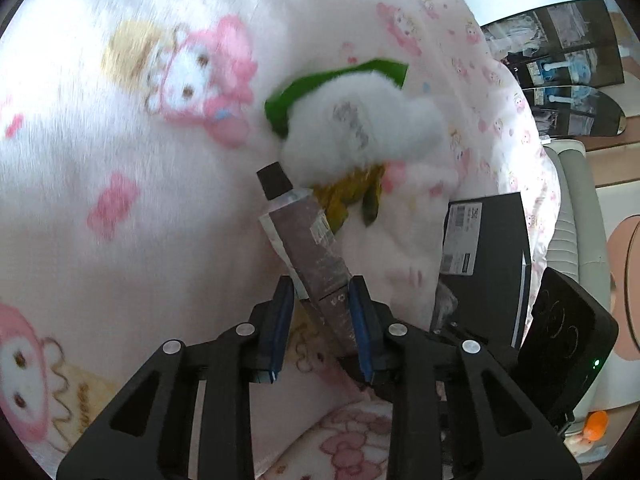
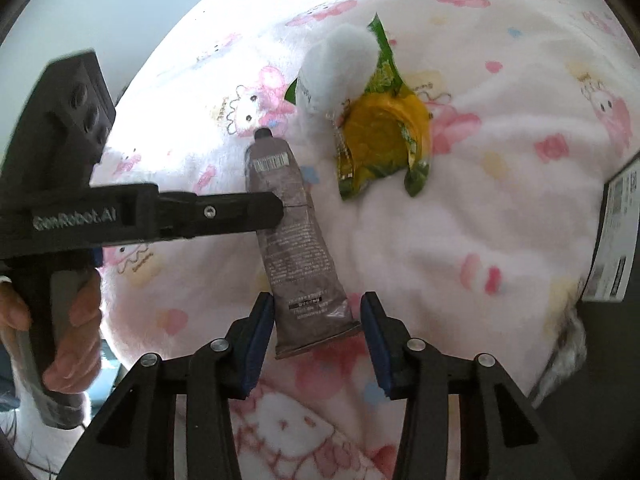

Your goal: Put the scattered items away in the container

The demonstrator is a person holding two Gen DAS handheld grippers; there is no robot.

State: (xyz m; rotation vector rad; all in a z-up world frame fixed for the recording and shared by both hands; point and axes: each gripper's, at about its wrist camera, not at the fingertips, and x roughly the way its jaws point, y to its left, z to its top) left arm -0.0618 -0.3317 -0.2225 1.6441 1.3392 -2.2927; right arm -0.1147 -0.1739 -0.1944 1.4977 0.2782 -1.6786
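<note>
A grey tube with a black cap lies on the pink cartoon-print blanket. My left gripper is shut on its middle, blue pads on either side. In the right wrist view the left gripper reaches in from the left onto the tube. The tube's crimped tail sits between the pads of my right gripper, which touch its two edges. Beyond the cap lie a white fluffy item and a green-yellow snack packet. The black box stands at the right.
A person's hand holds the left gripper's handle. A black device with a green light sits beside the box. Crumpled clear plastic lies by the box's near corner. Dark glass furniture stands past the bed edge.
</note>
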